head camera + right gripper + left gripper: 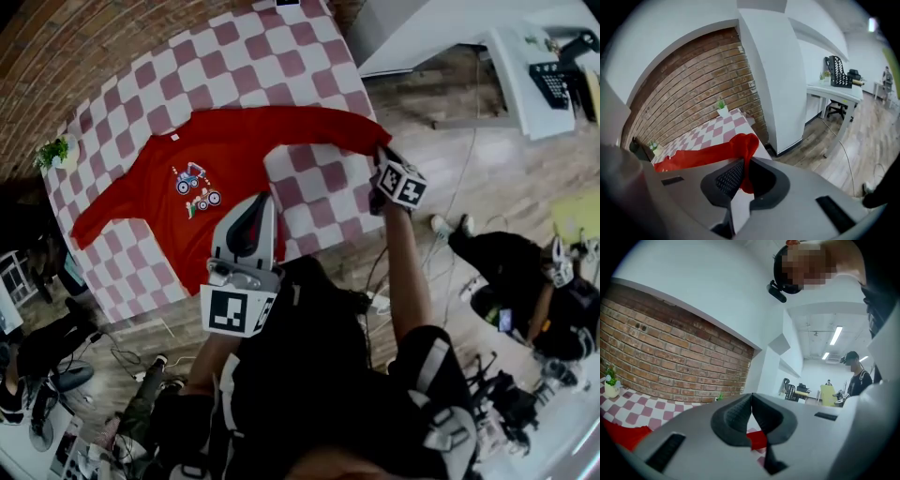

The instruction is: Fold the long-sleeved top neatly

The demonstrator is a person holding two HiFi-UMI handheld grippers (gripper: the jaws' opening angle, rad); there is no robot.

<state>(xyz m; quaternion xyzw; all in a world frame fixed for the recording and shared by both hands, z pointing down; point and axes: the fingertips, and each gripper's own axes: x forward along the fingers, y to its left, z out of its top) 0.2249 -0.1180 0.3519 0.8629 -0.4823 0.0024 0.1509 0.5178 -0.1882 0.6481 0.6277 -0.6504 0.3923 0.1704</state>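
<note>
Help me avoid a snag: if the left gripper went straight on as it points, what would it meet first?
Probably nothing close: the left gripper points almost level above the red long-sleeved top and checkered table; the brick wall looks first in line, though depth is unclear.

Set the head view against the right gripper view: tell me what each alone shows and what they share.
Head view only: the whole top spread flat, its print, and the left gripper near its hem. Right gripper view only: the right gripper, jaws shut on the bunched end of the sleeve. Both: the red sleeve, the checked table and the brick wall.
</note>
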